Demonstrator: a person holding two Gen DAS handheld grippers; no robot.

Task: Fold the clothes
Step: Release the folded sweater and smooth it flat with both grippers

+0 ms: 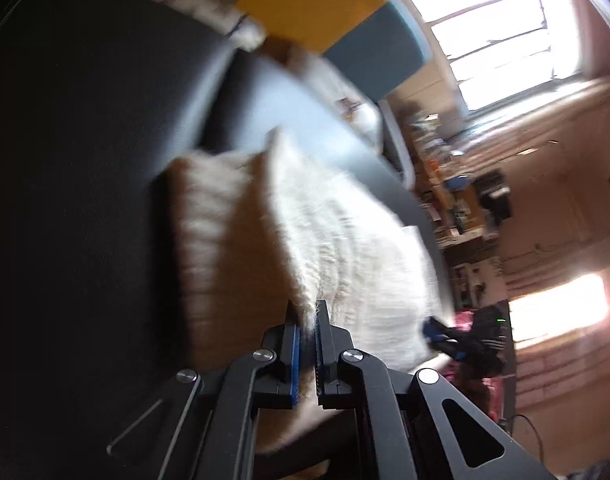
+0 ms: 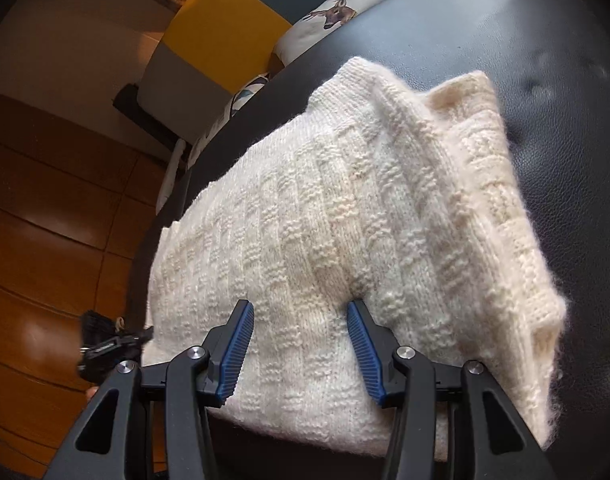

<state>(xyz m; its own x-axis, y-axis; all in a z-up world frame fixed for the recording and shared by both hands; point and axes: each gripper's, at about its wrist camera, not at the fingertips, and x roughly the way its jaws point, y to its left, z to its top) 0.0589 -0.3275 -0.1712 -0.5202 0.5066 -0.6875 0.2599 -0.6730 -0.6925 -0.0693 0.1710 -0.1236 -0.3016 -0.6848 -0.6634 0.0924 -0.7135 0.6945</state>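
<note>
Half the sweater (image 1: 345, 240) (blurred) hides the left gripper's (image 1: 308, 320) pinch.

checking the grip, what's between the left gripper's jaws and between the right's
Left gripper: a pinched edge of the cream knit sweater, seen in the left wrist view. Right gripper: jaws apart over the sweater's flat top.

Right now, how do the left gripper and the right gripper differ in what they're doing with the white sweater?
The left gripper is shut, pinching an edge of the white sweater; the right gripper is open, its pads apart over the knit without pinching it. The left's view is blurred; the right's is sharp. Both have black arms with blue ribbed pads and point at the same sweater on the black cushion.
</note>
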